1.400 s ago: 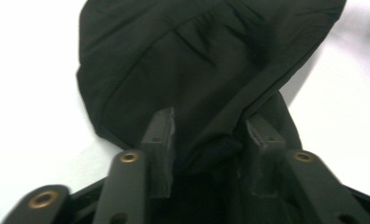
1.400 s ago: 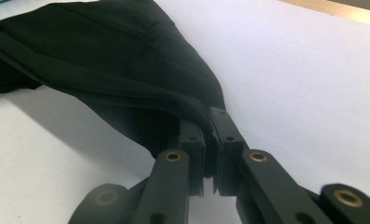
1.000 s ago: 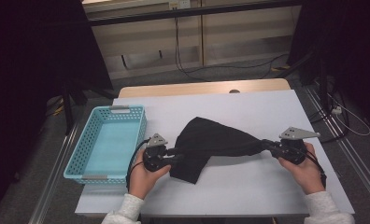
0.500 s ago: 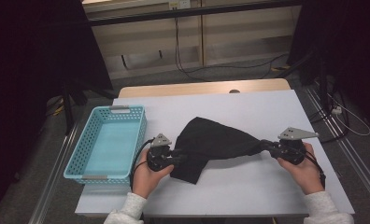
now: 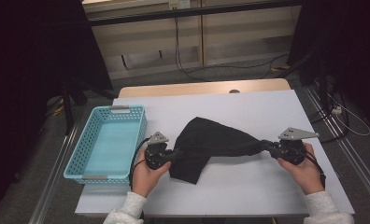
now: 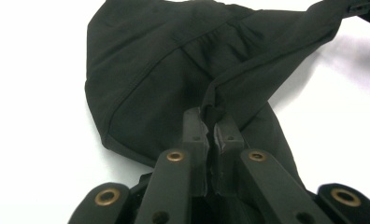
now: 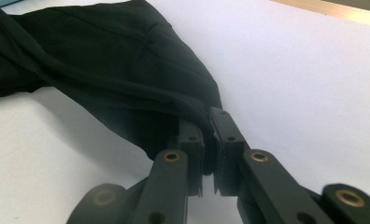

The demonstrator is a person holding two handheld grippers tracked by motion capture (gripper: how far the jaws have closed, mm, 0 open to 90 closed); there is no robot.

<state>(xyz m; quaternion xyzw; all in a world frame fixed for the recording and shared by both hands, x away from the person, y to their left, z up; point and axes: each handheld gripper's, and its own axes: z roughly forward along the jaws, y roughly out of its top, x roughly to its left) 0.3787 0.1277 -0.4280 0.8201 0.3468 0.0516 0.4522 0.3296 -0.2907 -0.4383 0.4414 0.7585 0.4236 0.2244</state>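
Both claws are pinching the black cloth (image 5: 211, 142) on the white table (image 5: 248, 107), my left gripper (image 6: 210, 122) clamped on one bunched edge and my right gripper (image 7: 206, 122) on the far end, so I can stretch it flat beside the blue basket (image 5: 106, 142).

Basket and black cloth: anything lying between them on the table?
In the high view, the left gripper sits between the blue basket and the black cloth, jaws shut on the cloth's edge. Otherwise bare white table.
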